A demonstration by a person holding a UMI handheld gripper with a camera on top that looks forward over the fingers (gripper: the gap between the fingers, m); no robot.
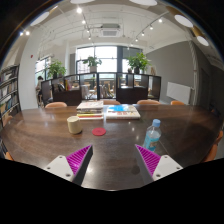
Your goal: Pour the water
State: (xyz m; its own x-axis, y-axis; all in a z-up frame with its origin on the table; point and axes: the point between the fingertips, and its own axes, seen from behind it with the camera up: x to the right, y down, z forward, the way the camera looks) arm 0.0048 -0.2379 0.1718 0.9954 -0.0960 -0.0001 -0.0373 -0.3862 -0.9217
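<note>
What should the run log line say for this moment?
tool: open, empty | bottle: on table, ahead of right finger | cup: beyond left finger | pour: not started

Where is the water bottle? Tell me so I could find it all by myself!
Look at the long brown table. The water bottle stands just beyond one of the gripper's open fingers, on the opposite side from the cream cup. It is the only see-through, bluish, tall thing there; the cup is short and pale.
</note>
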